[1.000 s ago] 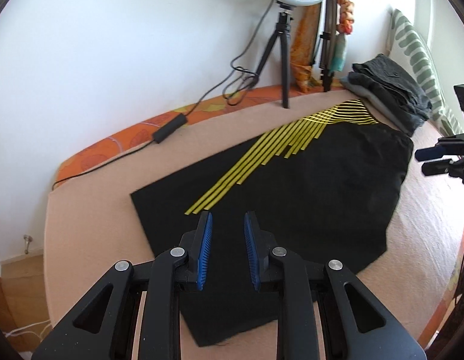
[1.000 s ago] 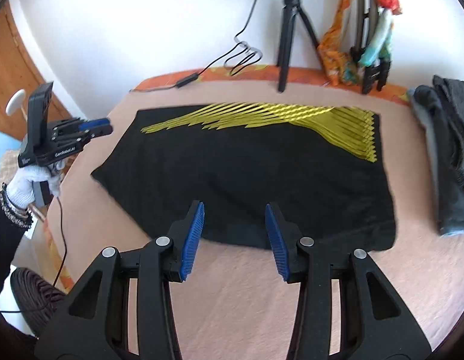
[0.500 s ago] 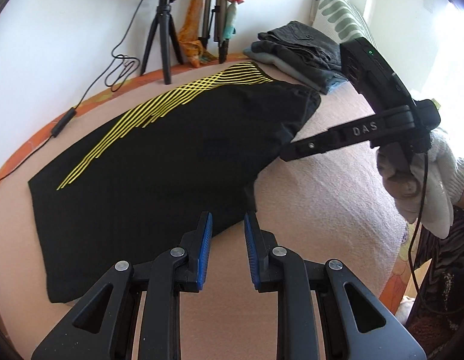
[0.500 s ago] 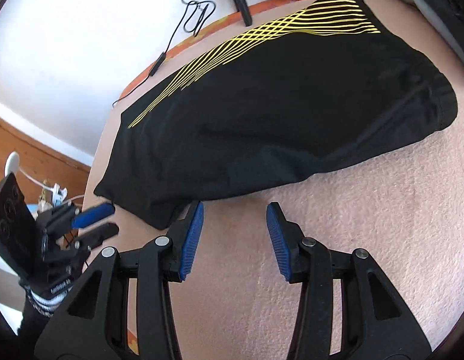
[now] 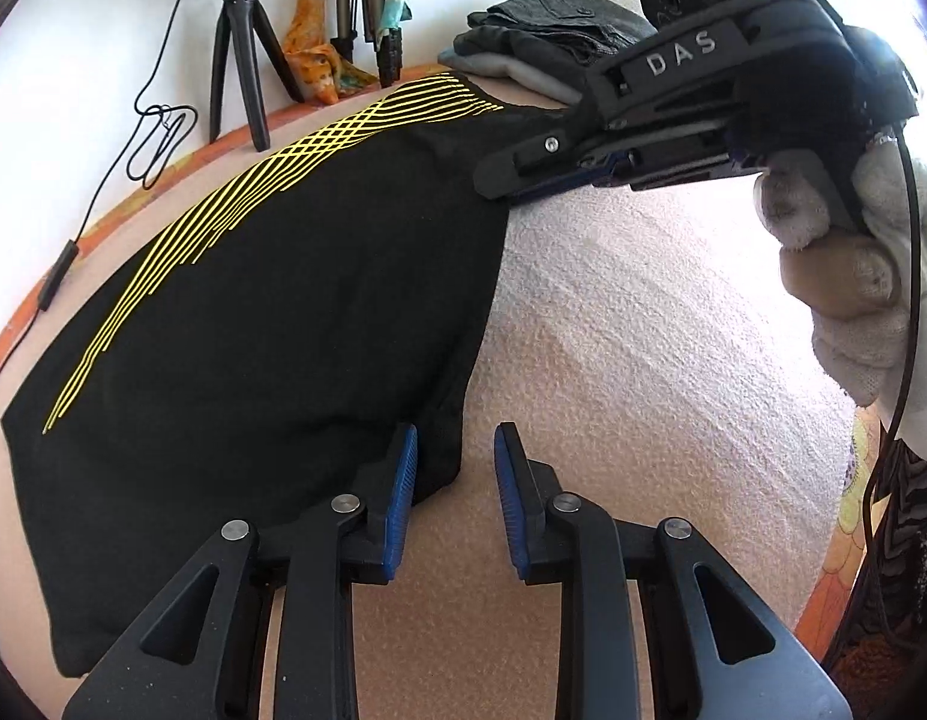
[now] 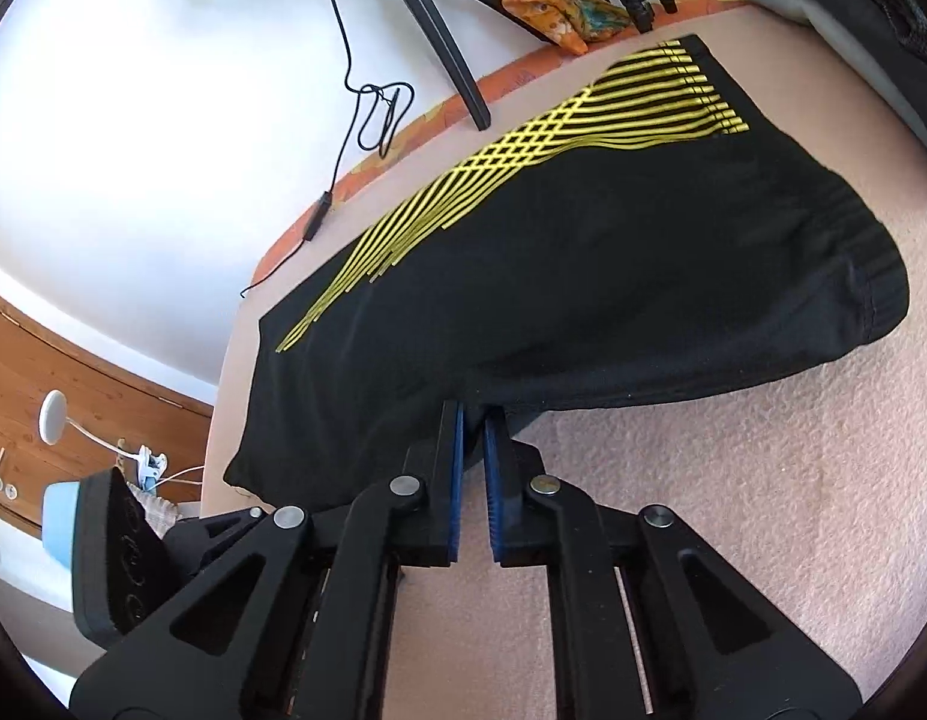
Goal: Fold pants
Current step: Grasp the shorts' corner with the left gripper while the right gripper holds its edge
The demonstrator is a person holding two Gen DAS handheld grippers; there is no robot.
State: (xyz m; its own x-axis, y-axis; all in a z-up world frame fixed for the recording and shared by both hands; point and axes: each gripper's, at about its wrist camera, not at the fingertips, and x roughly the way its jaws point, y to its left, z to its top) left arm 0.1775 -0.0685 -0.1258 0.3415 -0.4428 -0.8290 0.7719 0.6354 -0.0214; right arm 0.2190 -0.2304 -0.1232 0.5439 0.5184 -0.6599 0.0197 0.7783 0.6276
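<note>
One pair of black shorts-style pants [image 5: 271,312] with yellow stripes [image 6: 523,162], lying flat across a pink-covered bed [image 5: 631,312], waistband end toward the stack of folded dark garments [image 5: 553,30].

Right tongs [image 6: 472,420]: clenched on the pants' near edge, blue pads [image 6: 457,480] almost together with black fabric pinched between them. The grip at the hem reads as preparation to lift that edge and carry it over for a fold.

Left tongs [image 5: 454,450]: released, spread wide, straddling the near corner of the cloth; one pad sits over fabric, the other over bare bed. Judged to be lining up a second grip so both corners rise together.

Change from half a second ago: right tongs were spread and short of the hem, now closed on it; left tongs have advanced to the corner.

Background: tripod [image 5: 238,42], trailing black cable [image 6: 355,102], orange scarf [image 6: 547,6] against the white wall.
</note>
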